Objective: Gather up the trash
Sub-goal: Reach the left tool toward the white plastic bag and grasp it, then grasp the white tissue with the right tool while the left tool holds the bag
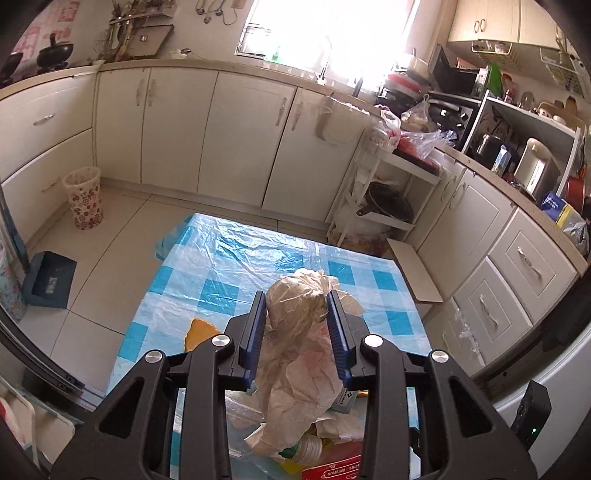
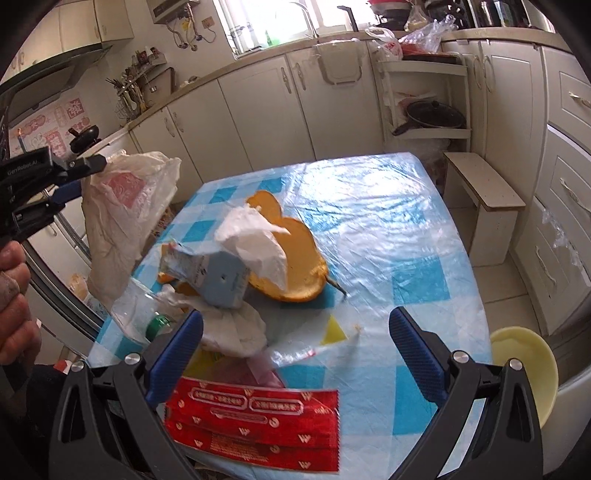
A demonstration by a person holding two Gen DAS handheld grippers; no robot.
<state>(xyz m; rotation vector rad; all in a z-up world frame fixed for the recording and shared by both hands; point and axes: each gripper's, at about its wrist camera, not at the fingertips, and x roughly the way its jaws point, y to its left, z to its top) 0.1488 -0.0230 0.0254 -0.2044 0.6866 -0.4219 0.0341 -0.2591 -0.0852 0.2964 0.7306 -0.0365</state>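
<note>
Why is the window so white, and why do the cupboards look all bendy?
Left wrist view: sunlight overexposes the window to white. Right wrist view: that light glares off the plastic tablecloth. Both views: the fisheye lens curves the straight cupboards and blackens the corners.

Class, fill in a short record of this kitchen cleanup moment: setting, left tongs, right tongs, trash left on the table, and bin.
setting: table with blue checked cover
left tongs: shut on crumpled plastic bag, lifted off the table
right tongs: open, empty, above the trash
trash left: orange peel, blue carton, red wrapper, plastic bottle
bin: patterned wastebasket on floor
</note>
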